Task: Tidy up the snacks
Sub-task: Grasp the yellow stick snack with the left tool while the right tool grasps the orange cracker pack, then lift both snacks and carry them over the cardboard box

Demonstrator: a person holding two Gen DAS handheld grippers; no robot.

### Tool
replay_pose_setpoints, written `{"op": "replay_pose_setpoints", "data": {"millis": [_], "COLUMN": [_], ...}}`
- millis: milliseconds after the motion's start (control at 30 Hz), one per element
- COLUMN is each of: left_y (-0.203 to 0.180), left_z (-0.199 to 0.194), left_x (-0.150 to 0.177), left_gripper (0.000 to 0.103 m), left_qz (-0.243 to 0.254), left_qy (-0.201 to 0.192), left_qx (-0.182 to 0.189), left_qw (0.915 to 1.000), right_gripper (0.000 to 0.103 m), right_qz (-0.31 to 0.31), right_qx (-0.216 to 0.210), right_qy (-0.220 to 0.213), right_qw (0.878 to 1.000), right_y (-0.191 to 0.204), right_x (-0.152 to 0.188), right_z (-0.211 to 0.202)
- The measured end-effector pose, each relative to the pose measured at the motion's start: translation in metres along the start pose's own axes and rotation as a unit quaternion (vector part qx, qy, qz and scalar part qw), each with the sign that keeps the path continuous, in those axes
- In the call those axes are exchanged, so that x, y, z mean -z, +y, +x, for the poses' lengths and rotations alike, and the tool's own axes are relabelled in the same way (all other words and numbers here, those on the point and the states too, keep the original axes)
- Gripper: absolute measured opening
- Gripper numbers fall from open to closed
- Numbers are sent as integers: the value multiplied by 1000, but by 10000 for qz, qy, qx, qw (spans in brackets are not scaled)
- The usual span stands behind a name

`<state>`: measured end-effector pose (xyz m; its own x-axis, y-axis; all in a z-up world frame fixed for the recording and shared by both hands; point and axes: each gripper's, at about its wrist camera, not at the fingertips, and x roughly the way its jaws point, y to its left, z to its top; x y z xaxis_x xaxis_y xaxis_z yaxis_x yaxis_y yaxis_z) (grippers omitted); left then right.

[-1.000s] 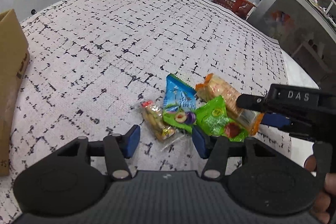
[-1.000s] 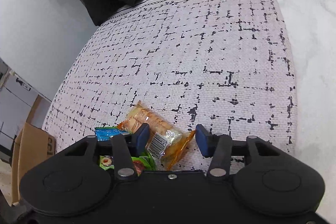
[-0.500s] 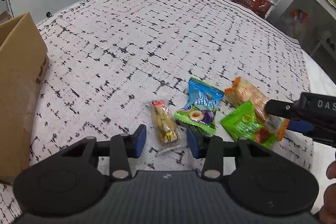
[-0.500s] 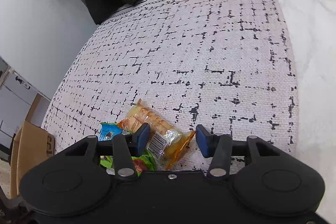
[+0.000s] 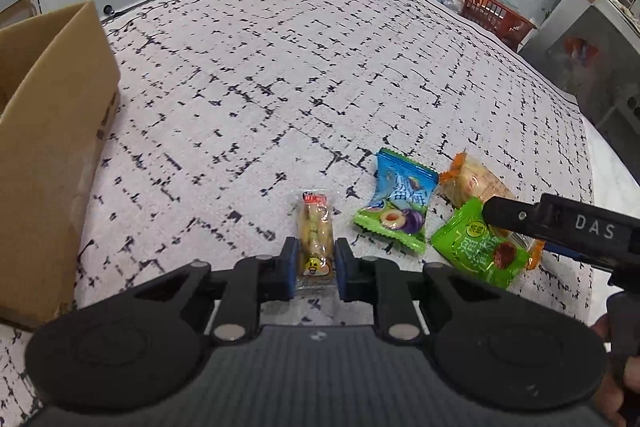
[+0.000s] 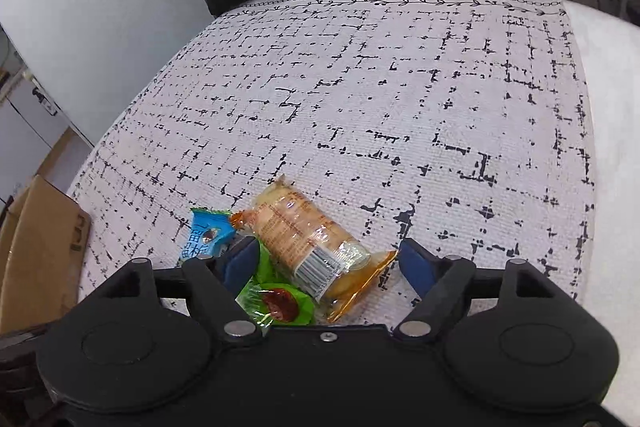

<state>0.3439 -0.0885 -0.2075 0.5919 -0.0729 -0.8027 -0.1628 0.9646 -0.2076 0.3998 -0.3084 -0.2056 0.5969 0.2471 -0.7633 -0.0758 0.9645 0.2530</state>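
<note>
Patterned cloth bearing snacks, left gripper clamped on clear-wrapped biscuit stick, right gripper opening around orange cracker pack, seemingly untouched, green packet just beside that pack.

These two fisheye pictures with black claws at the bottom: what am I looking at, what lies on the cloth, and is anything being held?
No robot is here. A person holds a two-fingered tool in each hand, and each tool carries a camera looking forward along its blue-padded fingers. One picture comes from the left tool, the other from the right.

The left hand-held gripper is shut on a small clear-wrapped snack that still lies on the patterned cloth. The right hand-held gripper is opening; its pads straddle an orange-wrapped cracker pack without pressing it, so it holds nothing.

Also on the cloth are a blue and green plum candy packet and a green packet tucked against the crackers. A cardboard box stands at the left, probably where the snacks will go.
</note>
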Motion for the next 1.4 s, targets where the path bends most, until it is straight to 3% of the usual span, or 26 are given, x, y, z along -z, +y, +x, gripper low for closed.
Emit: {"op": "replay_pose_setpoints", "data": {"millis": [100,333,700,800,867,900,1033,1400], "left_y": [5,10,19,21,22,23,23,19], "left_z": [-5,-13,-22,-22,-21,-20,-21,-53], "left_x": [1,-2,-5,-5,-5,-5,-6,-12], "left_gripper": [18,18,18,18,18,18,18,18], "left_qz": [-92,-154,-287,-320,-330,-337,-333,-248], "left_qy": [-18,-100,-171,-173,-137,-108,-33,-273], "left_qx": [22,153,272,285,262,255,267,475], "left_qw": [10000,9997,9991,9989,9990,9990,9991,9982], "right_gripper": [74,74,77,67,49,36,35,35], "right_qz": [-112,-554,-1555,-1779,-1597,-1465,-1446,-1135], "right_qx": [416,644,1033,1182,1033,947,955,818], "right_qy": [-61,16,121,-14,127,230,380,-9], "right_qw": [9991,9964,9823,9769,9817,9844,9841,9902], "right_y": [0,14,37,40,35,33,33,56], "right_x": [1,3,-9,-14,-19,-22,-20,-27], "right_z": [-4,0,19,17,16,16,11,-43]}}
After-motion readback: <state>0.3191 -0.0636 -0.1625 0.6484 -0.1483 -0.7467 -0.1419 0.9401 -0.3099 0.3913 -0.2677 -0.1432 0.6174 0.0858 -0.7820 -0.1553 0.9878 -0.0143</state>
